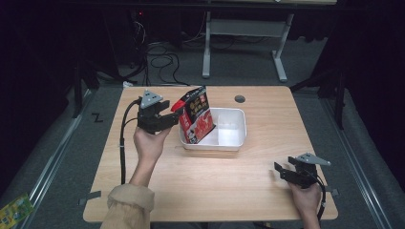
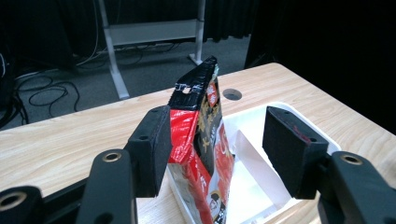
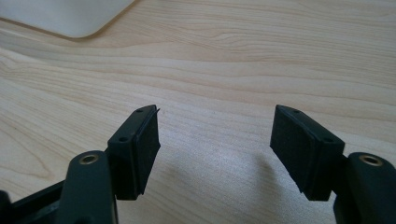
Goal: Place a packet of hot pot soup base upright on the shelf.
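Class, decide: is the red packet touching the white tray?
Touching. The high view shows the red packet standing inside the white tray, leaning on its left wall; the left gripper view agrees.

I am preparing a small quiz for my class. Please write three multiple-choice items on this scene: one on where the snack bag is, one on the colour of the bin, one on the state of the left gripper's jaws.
1. Where does the snack bag stand?
A. flat on the table near the right gripper
B. upright in the left end of the bin
C. on the floor

2. What colour is the bin?
A. white
B. blue
C. green

3. How do the jaws of the left gripper stand?
A. shut tight on the bag
B. shut on nothing
C. open, with the bag between them

Answers:
1 B: the high view shows it upright inside the bin.
2 A: its walls are white.
3 C: a clear gap beside the right pad.
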### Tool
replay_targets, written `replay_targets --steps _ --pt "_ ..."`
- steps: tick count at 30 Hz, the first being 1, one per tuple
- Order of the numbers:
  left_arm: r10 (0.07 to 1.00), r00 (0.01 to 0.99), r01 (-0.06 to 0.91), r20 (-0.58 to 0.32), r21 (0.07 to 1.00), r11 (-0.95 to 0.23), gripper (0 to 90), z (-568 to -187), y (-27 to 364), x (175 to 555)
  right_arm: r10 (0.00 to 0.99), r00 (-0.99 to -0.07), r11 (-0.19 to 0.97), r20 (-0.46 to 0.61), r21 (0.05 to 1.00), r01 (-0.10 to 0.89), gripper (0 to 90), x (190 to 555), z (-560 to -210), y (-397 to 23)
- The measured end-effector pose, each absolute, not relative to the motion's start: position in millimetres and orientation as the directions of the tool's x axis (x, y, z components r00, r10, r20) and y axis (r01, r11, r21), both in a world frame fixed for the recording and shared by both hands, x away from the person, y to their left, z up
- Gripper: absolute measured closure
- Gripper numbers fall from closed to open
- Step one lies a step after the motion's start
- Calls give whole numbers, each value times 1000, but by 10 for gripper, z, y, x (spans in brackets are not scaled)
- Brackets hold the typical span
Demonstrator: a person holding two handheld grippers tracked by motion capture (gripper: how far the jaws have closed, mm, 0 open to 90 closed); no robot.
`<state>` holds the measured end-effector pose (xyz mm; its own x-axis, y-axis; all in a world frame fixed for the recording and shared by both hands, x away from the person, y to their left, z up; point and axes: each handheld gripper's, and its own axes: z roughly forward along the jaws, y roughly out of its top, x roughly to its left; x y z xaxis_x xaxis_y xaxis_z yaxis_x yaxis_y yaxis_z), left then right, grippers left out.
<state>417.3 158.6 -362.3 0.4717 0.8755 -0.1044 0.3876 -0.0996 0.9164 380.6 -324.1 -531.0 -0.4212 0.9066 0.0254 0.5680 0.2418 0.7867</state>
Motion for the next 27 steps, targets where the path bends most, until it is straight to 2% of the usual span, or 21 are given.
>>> replay_targets --steps 15,27 --pt "867 490 371 -90 922 -114 423 -3590 1671 3941 906 -422 241 27 788 567 334 3805 -5310 -3238" --pt "860 493 392 -132 916 -85 421 -3670 1786 3808 908 -418 235 31 788 570 333 3801 -5308 -3242"
